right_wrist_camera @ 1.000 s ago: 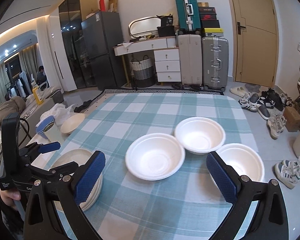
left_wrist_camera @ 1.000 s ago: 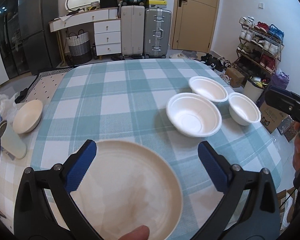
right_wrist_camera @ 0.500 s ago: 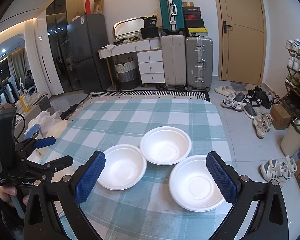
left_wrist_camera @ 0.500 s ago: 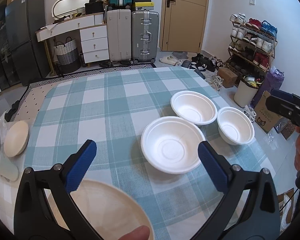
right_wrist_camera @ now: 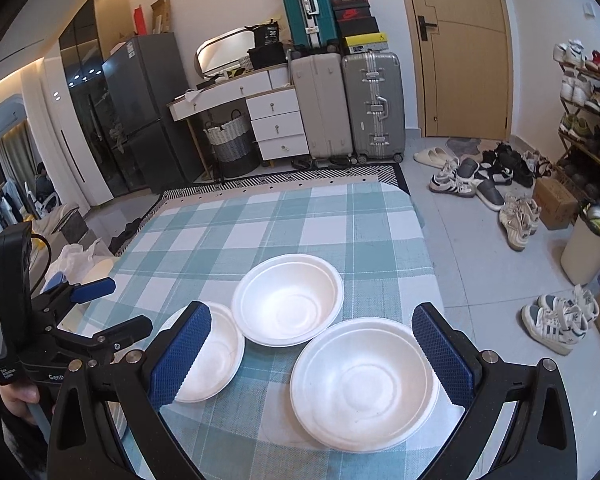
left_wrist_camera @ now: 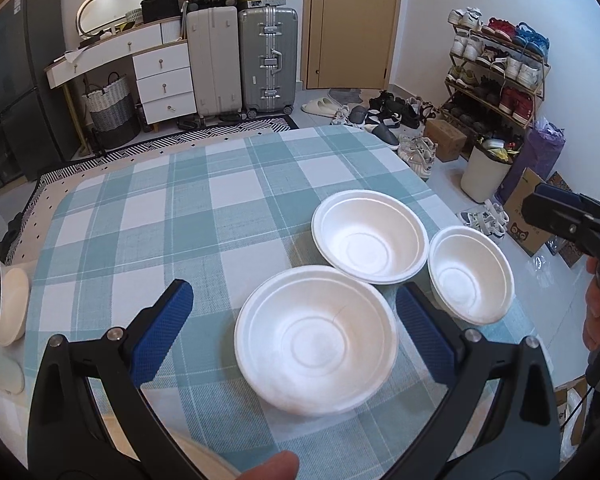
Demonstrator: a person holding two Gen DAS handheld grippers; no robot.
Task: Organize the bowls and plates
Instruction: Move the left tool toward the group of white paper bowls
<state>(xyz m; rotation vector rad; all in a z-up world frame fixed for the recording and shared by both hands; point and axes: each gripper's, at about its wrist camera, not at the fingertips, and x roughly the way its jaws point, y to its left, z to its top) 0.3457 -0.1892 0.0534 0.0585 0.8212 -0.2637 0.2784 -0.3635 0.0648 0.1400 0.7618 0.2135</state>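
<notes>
Three white foam bowls sit on the teal checked tablecloth [left_wrist_camera: 172, 216]. In the left wrist view my left gripper [left_wrist_camera: 294, 330] is open and empty, its jaws either side of the nearest bowl [left_wrist_camera: 316, 340]; a second bowl [left_wrist_camera: 370, 236] and a third bowl [left_wrist_camera: 470, 274] lie beyond. In the right wrist view my right gripper [right_wrist_camera: 310, 354] is open and empty above the near right bowl [right_wrist_camera: 364, 382], with the middle bowl [right_wrist_camera: 288, 300] and the left bowl [right_wrist_camera: 208, 358] close by. A cream plate's rim [left_wrist_camera: 204, 456] shows at the bottom.
A cream bowl [left_wrist_camera: 12, 306] sits at the table's left edge. The table's right edge drops to a floor with shoes [right_wrist_camera: 516, 216] and a bin [left_wrist_camera: 482, 172]. Suitcases [left_wrist_camera: 266, 60] and drawers stand behind.
Both grippers have swung right towards the white bowls. The cream plate has slid almost out of the left wrist view. The right gripper now hovers over the rightmost bowl.
</notes>
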